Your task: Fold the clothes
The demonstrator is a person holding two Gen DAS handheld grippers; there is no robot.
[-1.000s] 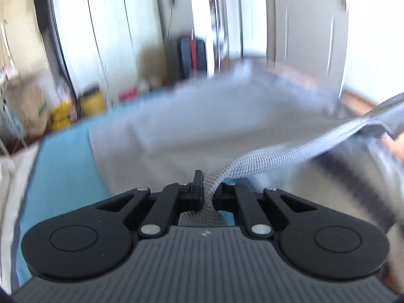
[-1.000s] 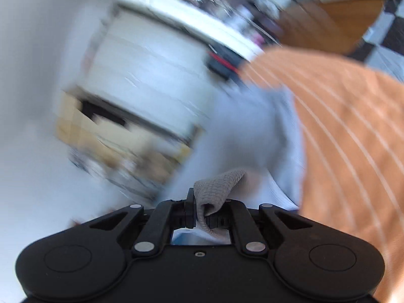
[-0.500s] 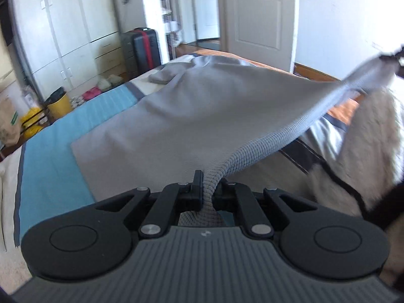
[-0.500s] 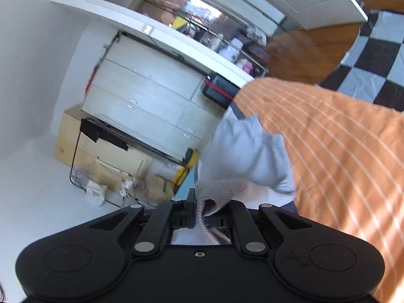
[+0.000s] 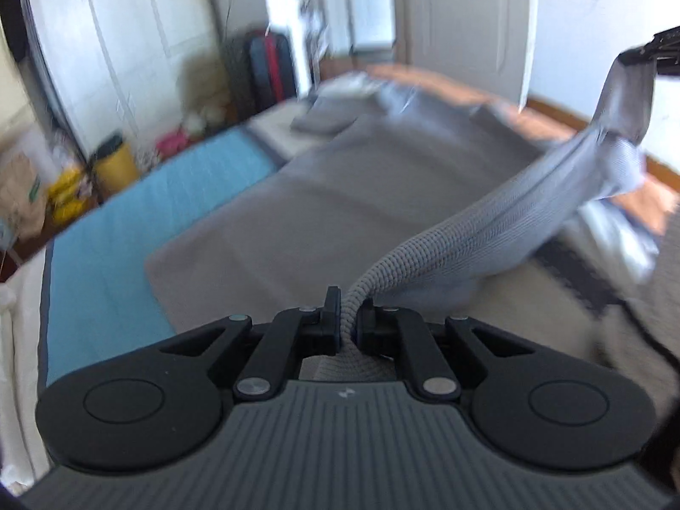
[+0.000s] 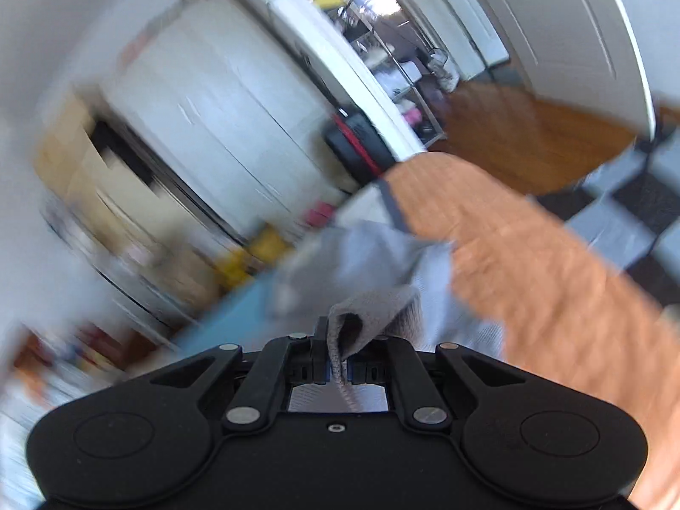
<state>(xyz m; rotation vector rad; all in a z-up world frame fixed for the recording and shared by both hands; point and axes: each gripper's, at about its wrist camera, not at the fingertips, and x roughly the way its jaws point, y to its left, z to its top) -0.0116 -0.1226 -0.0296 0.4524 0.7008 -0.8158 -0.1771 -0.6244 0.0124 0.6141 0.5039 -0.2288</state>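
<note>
Lifted higher now, the grey garment (image 5: 488,229) sags between both grippers over the bed (image 5: 106,246).
Left gripper (image 5: 349,323) and right gripper (image 6: 338,355) each clamp its ribbed hem; blur hides finer detail, apparently a sweater.

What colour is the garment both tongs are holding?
Grey knit garment with a ribbed hem, clearest in the left wrist view.

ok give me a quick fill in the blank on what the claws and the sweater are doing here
1. Both claws are shut on the ____ knit sweater.
2. The left claw pinches its ribbed ____.
3. Beneath the sweater lies a bed with a ____ sheet on its left side.
4. In the left view, the right claw holds its end ____ than the left.

Missing: grey; hem; blue; higher
</note>
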